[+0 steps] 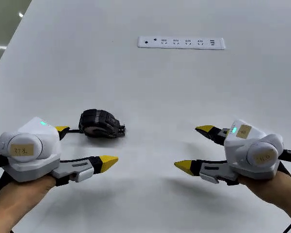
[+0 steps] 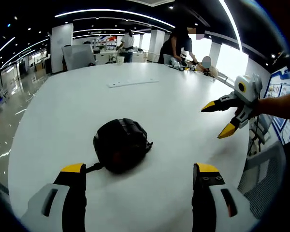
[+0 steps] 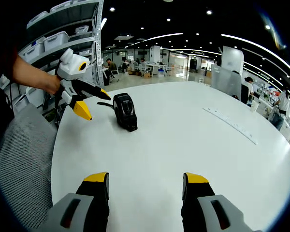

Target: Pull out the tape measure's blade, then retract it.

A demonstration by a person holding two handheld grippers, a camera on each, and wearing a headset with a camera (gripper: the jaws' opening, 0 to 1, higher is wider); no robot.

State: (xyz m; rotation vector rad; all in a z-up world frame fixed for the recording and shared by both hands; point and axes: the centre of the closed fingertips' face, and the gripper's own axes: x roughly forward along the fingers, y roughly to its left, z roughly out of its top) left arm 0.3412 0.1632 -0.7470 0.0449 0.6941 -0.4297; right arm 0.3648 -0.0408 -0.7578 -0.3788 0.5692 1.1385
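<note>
1. Left gripper [image 1: 87, 144]: jaws spread wide, holding nothing.
2. Right gripper [image 1: 191, 147]: jaws spread wide, likewise empty.
3. Tape measure [image 1: 101, 124]: black case lying on the white tabletop [image 1: 160, 87], just beside the left gripper's far jaw and well apart from the right gripper.

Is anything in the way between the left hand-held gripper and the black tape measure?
No, nothing visible is. The tape measure lies on the white table, just ahead of the left hand-held gripper, whose jaws are open.
</note>
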